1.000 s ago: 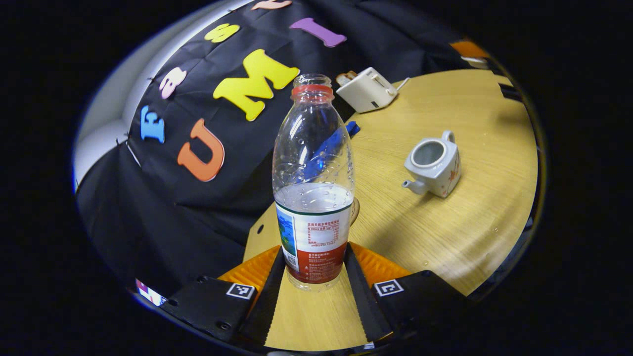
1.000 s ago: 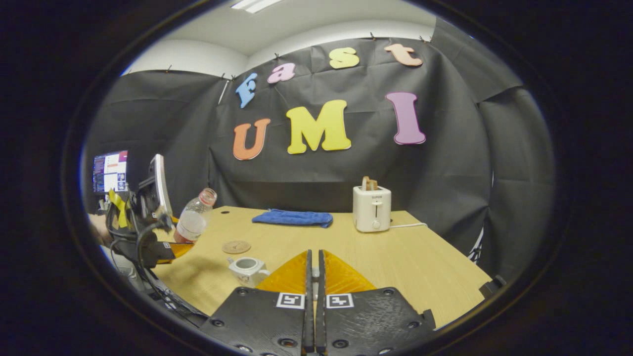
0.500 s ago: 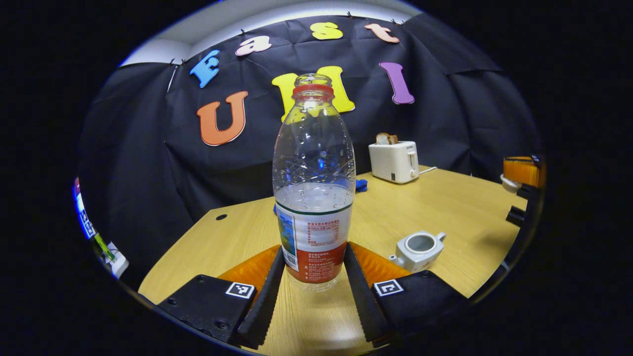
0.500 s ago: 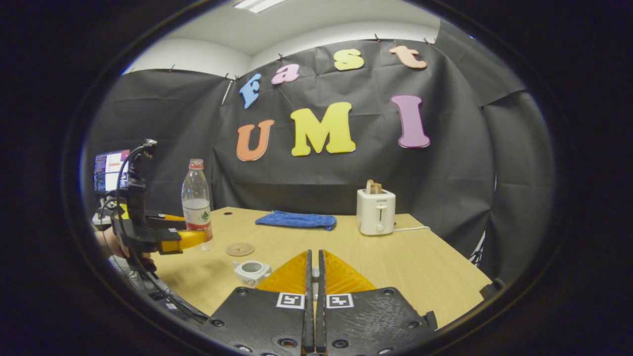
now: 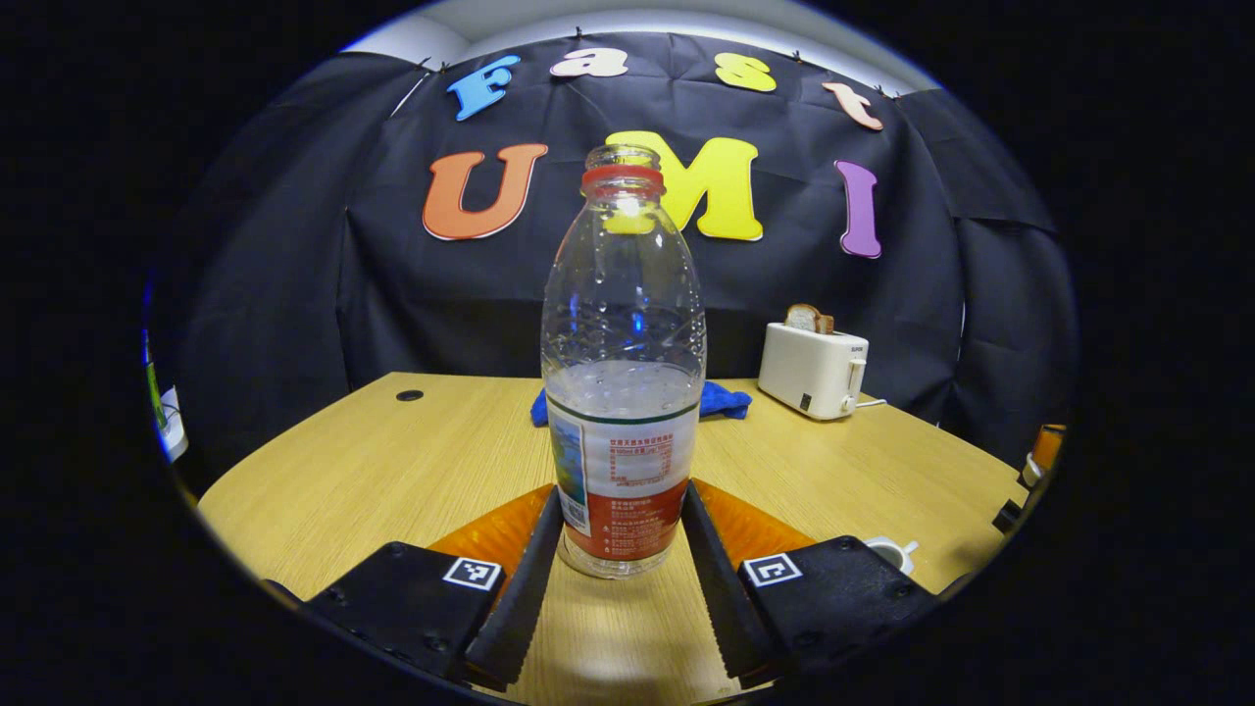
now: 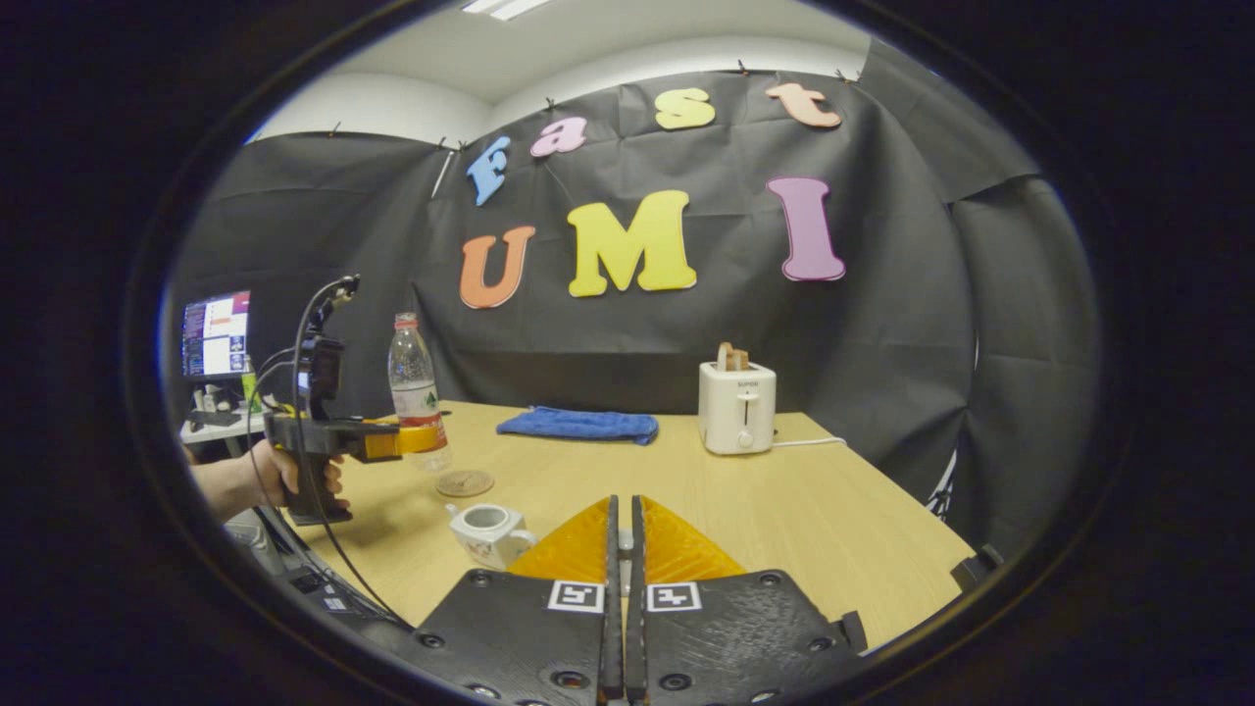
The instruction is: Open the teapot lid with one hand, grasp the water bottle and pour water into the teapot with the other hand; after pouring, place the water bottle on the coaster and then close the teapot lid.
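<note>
Holding one uncapped water bottle (image 5: 624, 392) upright, left gripper (image 5: 620, 549) has both fingers clamped on its label, just above the single round coaster (image 6: 464, 482). One lidless teapot (image 6: 487, 532) sits on the table (image 6: 833, 529), near the coaster. Right gripper (image 6: 621, 549): fingers closed nearly together on something small I can't identify. One blue cloth (image 6: 578, 425), one toaster (image 6: 737, 411) at the back.

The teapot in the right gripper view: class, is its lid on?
No. The teapot stands on the table with its round top opening bare and no lid over it.
</note>
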Tool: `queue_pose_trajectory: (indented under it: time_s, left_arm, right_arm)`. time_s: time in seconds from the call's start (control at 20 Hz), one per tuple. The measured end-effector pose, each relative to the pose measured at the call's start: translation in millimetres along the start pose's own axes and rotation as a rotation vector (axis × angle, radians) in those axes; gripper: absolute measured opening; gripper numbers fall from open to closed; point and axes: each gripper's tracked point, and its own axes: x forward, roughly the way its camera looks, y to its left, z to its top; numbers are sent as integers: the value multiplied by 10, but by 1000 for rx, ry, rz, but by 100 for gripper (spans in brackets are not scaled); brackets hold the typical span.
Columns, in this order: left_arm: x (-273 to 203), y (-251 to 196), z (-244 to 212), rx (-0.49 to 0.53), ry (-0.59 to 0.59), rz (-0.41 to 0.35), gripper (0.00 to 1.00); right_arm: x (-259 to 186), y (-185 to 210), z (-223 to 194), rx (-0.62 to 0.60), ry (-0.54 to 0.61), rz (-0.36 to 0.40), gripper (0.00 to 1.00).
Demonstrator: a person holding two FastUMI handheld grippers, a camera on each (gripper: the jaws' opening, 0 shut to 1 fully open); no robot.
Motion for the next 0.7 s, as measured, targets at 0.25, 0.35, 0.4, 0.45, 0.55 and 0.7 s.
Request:
queue_pose_trajectory:
  time_s: [0.25, 0.35, 0.4, 0.45, 0.55, 0.7]
  left_arm:
    - [311, 33, -60, 24, 18, 9, 76]
    - [413, 105, -92, 32, 21, 29, 77]
    - [450, 125, -139, 28, 31, 34, 76]
    - [479, 145, -184, 21, 42, 37, 77]
    - [521, 141, -261, 11, 65, 30, 77]
    - [549, 140, -329, 17, 78, 28, 77]
  right_arm:
    - [37, -121, -45, 2, 17, -21, 1]
    - [48, -141, -60, -3, 21, -27, 1]
    - [50, -148, -71, -3, 23, -30, 1]
    - [62, -162, -85, -3, 28, -32, 1]
    - [80, -181, -105, 4, 35, -35, 1]
    - [104, -171, -135, 4, 39, -31, 1]
